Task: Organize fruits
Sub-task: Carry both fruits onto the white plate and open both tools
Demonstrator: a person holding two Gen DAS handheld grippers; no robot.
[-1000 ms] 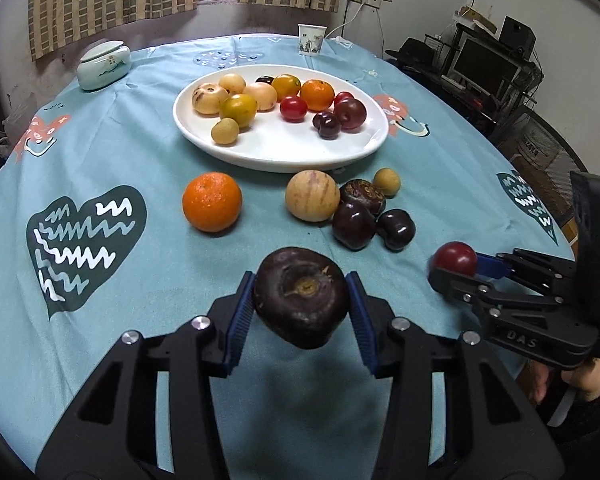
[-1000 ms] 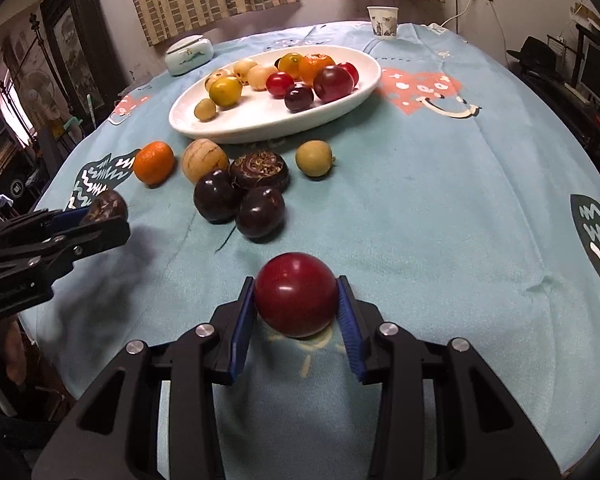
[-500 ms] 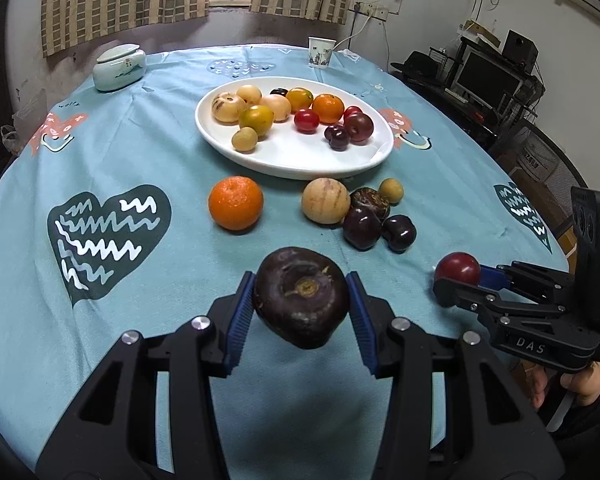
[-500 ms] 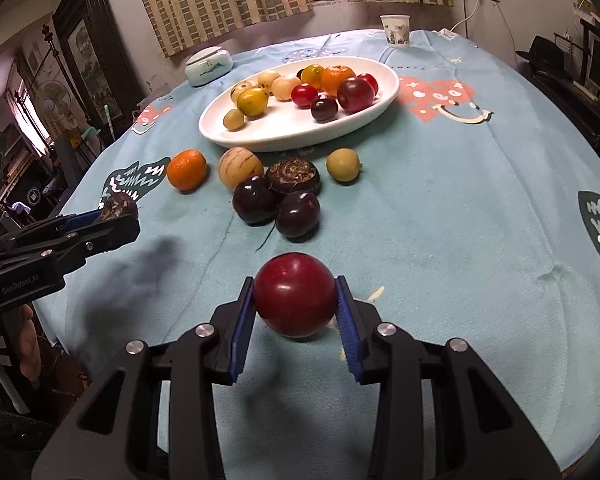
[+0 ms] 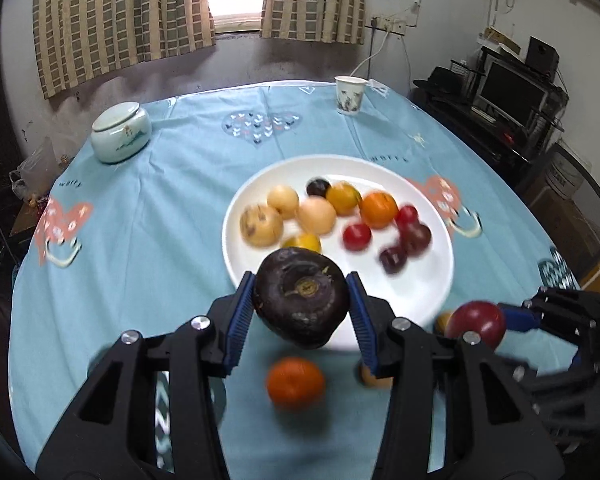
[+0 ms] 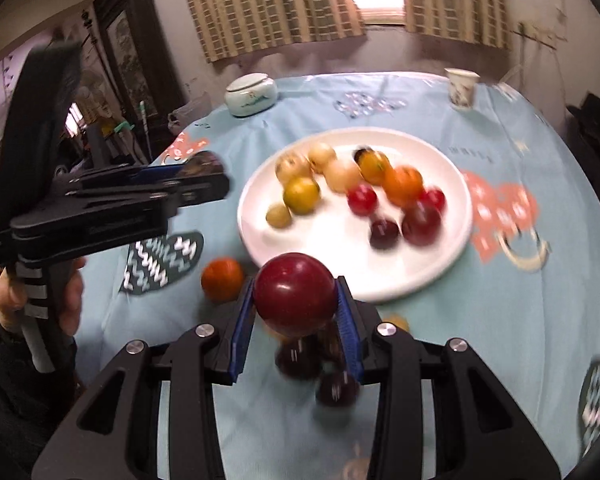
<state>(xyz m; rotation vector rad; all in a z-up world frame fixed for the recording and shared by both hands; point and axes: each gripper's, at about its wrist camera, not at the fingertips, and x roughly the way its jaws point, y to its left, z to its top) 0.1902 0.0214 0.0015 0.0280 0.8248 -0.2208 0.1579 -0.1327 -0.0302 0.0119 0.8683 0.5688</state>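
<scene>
My left gripper is shut on a dark purple fruit and hangs over the near rim of the white plate. My right gripper is shut on a red round fruit, also at the plate's near edge. The plate holds several fruits, yellow, orange, red and dark. An orange lies on the blue cloth below the left gripper. In the right wrist view the orange sits left of the red fruit, and dark plums lie under the gripper.
A pale green lidded jar stands at the far left of the table and a paper cup at the far edge. A person's hand grips the left gripper's handle. A monitor and shelves stand to the right.
Both grippers rose and moved forward over the loose fruits toward the plate, each still holding its fruit. The plate now appears much closer, and the view is motion-blurred.
</scene>
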